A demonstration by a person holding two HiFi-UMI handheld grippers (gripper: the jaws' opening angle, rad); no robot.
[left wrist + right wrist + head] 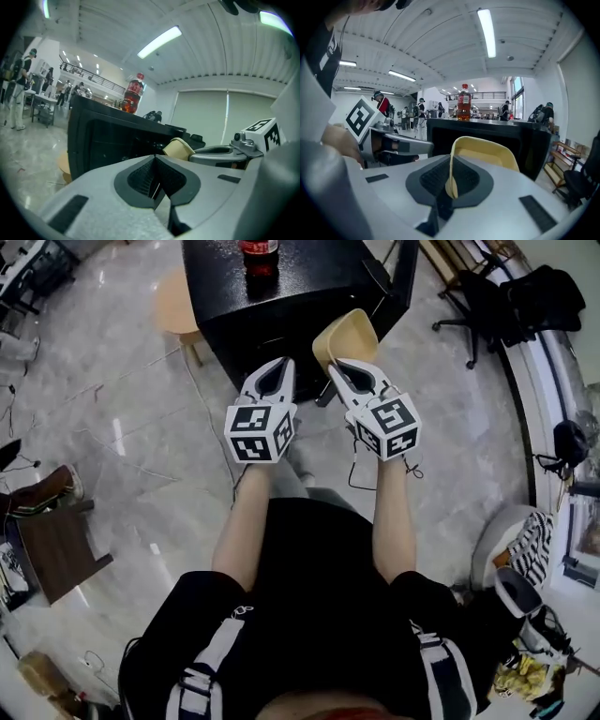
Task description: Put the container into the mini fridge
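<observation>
Right gripper view: the right tool is clenched on the container. Its two dark pads pinch one thin side wall of the yellow container at the rim, one pad inside and one outside. The rest of the container juts forward past the tips toward the fridge, with its open mouth tilted up toward the camera. The container is held in the air just in front of the fridge's dark front, outside it and touching neither the fridge nor the floor. A red-labelled bottle stands upright on top of the fridge.

In the left gripper view the left tool is closed and empty. Its ribbed pads meet at the tips with nothing between them, and it points at the fridge front, to the left of the container.

The head view shows both tools held out side by side before the person's body, near each other but apart. Both are aimed at the fridge, the right one a little nearer its front right corner. A round wooden stool sits just beside the fridge on its left, on the pale glossy floor. Whether the fridge door is open cannot be told from these views.
</observation>
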